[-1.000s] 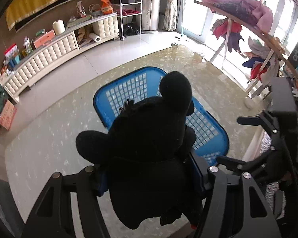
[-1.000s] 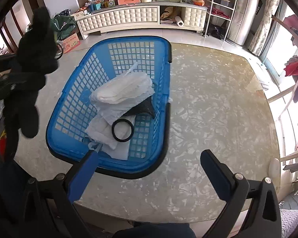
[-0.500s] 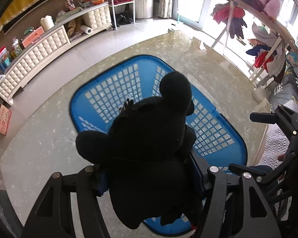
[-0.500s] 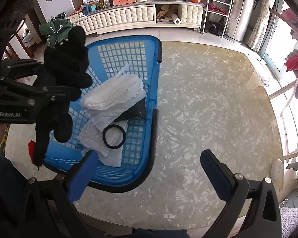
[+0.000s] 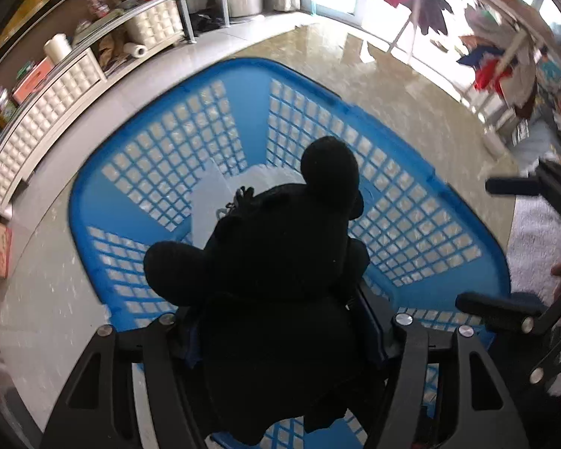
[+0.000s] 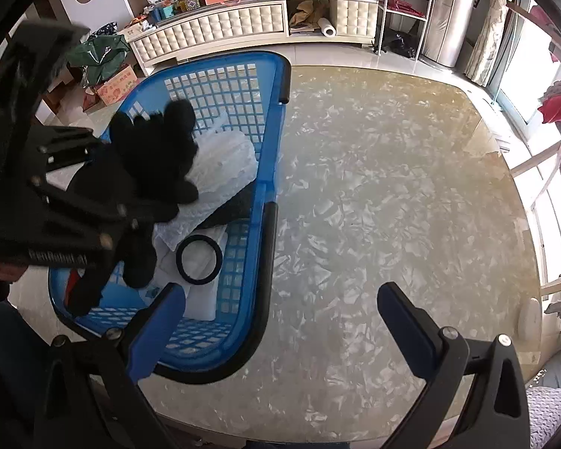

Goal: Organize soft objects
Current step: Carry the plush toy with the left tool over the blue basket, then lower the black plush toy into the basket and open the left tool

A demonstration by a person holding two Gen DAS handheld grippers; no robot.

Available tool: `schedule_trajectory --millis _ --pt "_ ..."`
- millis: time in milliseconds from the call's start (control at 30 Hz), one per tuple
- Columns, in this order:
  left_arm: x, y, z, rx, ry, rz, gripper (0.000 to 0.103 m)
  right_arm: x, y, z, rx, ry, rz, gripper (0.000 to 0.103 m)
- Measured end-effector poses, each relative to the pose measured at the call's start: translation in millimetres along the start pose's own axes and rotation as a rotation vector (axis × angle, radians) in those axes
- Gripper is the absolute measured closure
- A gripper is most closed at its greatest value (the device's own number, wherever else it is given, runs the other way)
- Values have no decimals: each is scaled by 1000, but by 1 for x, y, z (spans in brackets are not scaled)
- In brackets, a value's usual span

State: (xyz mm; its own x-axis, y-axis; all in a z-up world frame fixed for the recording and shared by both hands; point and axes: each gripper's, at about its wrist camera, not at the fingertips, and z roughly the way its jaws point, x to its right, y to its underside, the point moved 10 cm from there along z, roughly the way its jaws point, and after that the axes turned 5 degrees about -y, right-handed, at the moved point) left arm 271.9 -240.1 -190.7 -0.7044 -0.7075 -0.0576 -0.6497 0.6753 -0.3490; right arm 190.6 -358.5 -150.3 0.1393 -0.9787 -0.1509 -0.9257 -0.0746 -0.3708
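Black plush toy (image 5: 280, 262) — above blue basket (image 5: 411, 224)

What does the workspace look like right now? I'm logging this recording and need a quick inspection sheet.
Surface: marbled glossy tabletop, bare beside the basket.
Job's things: blue plastic basket on the table; black plush toy held above it; white folded cloths, a dark cloth and a black ring already inside.
Clutter: nothing seen loose on the tabletop.
Grippers: left gripper shut on the plush toy, over the basket; right gripper open and empty, over the basket's near edge.
Cables: nothing seen.
Surroundings: white tufted sideboard with boxes and bags, metal shelf rack, clothes rack by the windows.
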Motion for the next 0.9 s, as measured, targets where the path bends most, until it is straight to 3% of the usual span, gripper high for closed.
schedule_trajectory --millis 400,600,733,800,900 --pt "21 2 13 -20 -23 127 39 3 3 7 -17 -12 12 0" --pt "20 2 12 -24 -10 122 38 4 4 9 -23 -17 14 0" --pt "21 2 11 -23 -13 127 28 3 4 8 -24 -16 15 0" --pt "22 1 11 -20 -15 135 18 4 4 8 -21 -15 15 0" --pt "22 0 11 -13 -26 138 13 5 6 4 -21 -8 18 0"
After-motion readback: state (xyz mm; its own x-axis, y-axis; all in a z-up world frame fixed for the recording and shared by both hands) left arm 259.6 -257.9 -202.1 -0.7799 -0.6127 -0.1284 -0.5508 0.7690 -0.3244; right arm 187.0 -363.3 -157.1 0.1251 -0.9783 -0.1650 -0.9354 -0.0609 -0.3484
